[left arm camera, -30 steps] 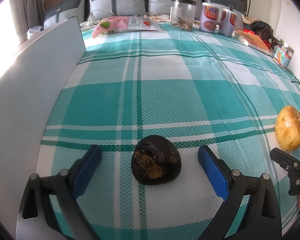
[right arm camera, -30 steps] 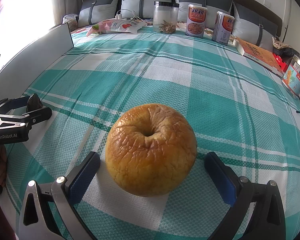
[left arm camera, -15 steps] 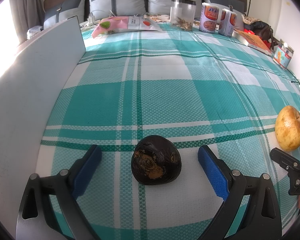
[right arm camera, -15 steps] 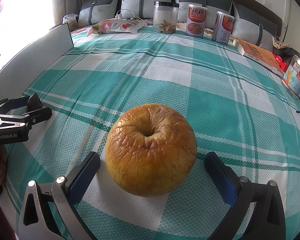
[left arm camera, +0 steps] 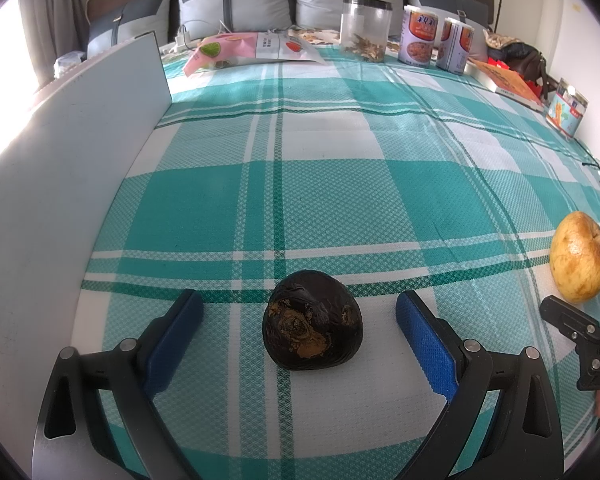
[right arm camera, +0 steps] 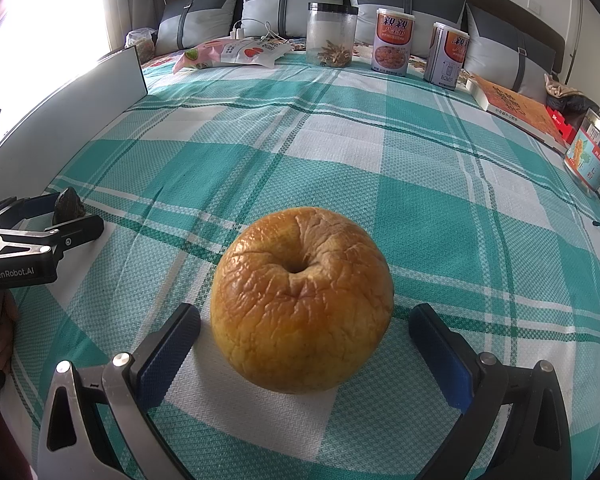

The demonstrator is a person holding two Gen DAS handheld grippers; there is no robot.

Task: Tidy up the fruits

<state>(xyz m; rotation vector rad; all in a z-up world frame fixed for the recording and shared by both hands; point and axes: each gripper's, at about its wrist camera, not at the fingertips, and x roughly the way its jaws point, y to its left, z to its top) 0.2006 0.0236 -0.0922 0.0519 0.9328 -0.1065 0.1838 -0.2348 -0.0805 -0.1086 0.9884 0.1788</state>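
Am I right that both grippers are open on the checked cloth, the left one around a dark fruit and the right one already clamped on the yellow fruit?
Not quite. The right wrist view shows the right gripper open around the yellow fruit, gaps beside both pads. The left gripper is open around the dark fruit.

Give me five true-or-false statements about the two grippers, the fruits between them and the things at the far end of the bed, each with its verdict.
1. The left gripper is open with the dark shrivelled fruit between its fingers. True.
2. The right gripper is shut on the wrinkled yellow apple. False: its jaws are open, with gaps on both sides of the apple.
3. The dark fruit lies on the teal plaid bedspread. True.
4. The clear jar lies tipped over. False: it stands upright.
5. The white board stands along the bed's right edge. False: it runs along the left.
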